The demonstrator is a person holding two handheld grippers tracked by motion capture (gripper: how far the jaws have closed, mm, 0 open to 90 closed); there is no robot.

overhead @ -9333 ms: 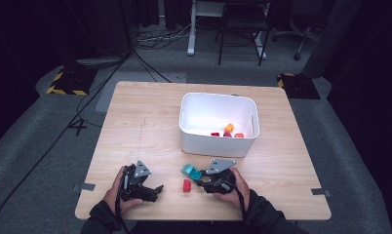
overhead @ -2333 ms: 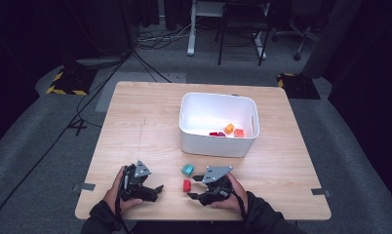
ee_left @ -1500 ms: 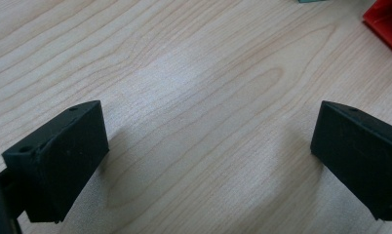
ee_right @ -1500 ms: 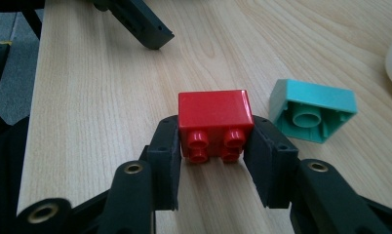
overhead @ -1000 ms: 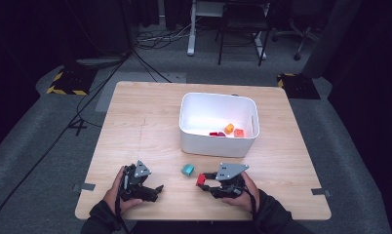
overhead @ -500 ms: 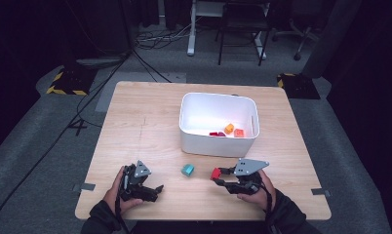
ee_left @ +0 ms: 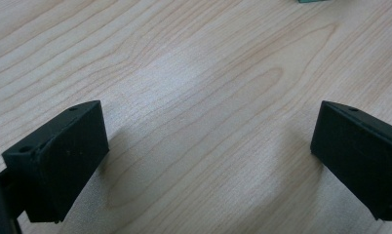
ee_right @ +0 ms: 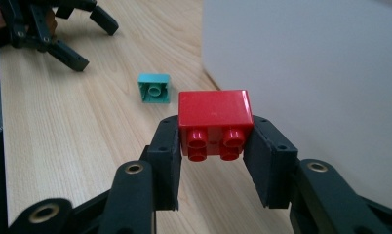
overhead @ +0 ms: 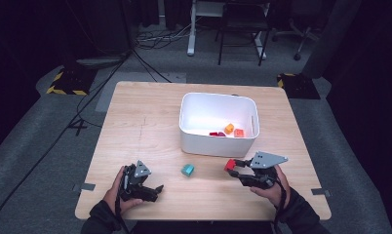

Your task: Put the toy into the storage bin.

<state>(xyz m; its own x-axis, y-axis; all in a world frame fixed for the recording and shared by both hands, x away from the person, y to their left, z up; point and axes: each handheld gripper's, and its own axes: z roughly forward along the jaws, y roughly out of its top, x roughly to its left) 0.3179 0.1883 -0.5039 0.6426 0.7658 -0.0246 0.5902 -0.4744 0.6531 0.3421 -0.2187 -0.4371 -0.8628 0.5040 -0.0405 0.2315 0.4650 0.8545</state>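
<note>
A red brick (ee_right: 213,124) hangs just above the table, clamped between the pads of my right gripper (ee_right: 212,158); from above the red brick (overhead: 229,165) and right gripper (overhead: 234,167) sit close to the near wall of the white bin (overhead: 184,141). A teal brick (overhead: 187,169) lies on its side on the wood between my two hands, studs showing on the teal brick (ee_right: 155,88). My left gripper (overhead: 155,191) rests at the front left, jaws wide apart over bare wood (ee_left: 204,122).
Inside the white bin (ee_right: 301,73) lie an orange brick (overhead: 228,128), a red-orange one (overhead: 239,132) and a dark red one (overhead: 214,133). The table's near edge (overhead: 204,217) runs just behind my hands. Cables and chairs stand on the floor beyond the table.
My right gripper has carried the red brick rightward and slightly up, away from the teal brick and toward the bin's right front. The left gripper stayed put.
</note>
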